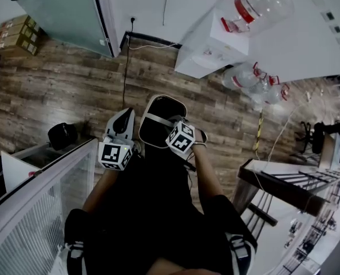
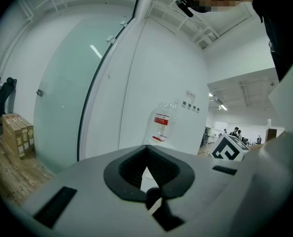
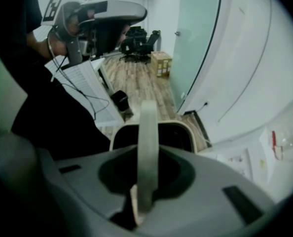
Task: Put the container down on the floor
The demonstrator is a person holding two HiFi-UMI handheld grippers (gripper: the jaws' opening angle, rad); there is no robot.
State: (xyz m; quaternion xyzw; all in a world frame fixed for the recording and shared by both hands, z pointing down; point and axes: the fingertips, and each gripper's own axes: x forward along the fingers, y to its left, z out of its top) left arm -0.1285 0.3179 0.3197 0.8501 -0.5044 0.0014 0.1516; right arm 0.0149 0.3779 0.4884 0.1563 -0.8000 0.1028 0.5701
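The container (image 1: pixel 158 114) is a bin with a pale rim, a dark inside and a pale strap handle (image 1: pixel 161 120) across its mouth. It hangs over the wood floor in front of the person. My right gripper (image 1: pixel 172 125) is shut on that handle. In the right gripper view the handle (image 3: pixel 147 147) runs up between the jaws, with the container's rim (image 3: pixel 183 127) beyond them. My left gripper (image 1: pixel 124 118) is just left of the container and apart from it. In the left gripper view its jaws stand together with nothing in them.
A white water dispenser (image 1: pixel 207 50) with a bottle (image 1: pixel 256 4) stands ahead by the wall, with spare bottles (image 1: pixel 253 82) on the floor beside it. A glass partition (image 1: pixel 38 193) is at the near left, a dark rail (image 1: pixel 284 182) at the right. Cardboard boxes (image 1: pixel 15 33) sit far left.
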